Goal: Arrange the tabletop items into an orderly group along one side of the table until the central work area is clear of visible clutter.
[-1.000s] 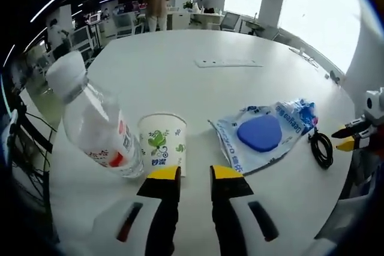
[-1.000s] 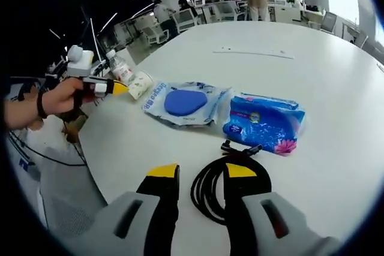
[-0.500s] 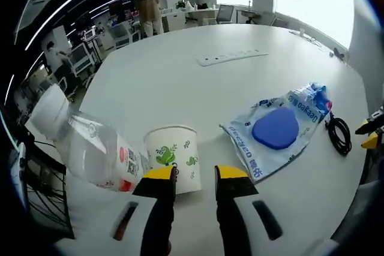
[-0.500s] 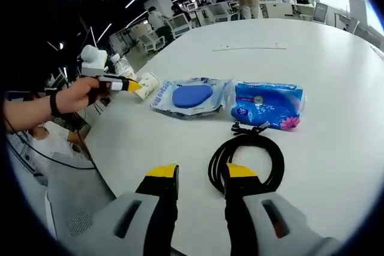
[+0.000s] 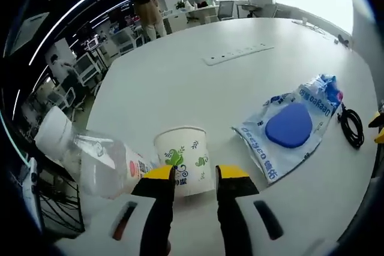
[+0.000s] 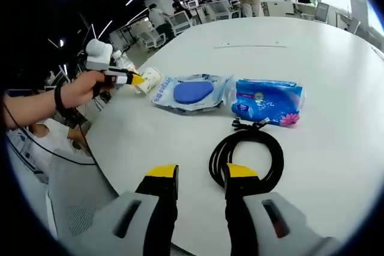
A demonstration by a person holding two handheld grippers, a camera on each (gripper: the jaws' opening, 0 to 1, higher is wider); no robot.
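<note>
Table (image 5: 180, 82), round, white, in office

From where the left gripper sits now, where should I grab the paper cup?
Take the paper cup across its upper wall just below the rim, coming straight ahead. It stands upright, open end up, right before the open left gripper, with the plastic bottle close on one side.

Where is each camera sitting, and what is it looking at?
Left gripper view: rides on the left gripper, facing the paper cup and tipped bottle; its own two jaws show.
Right gripper view: rides on the right gripper, facing the black cable and blue packet; its jaws show, plus the person's hand on the left gripper.
Both views share the white table, cup, cable and clear bag with a blue pad.
</note>
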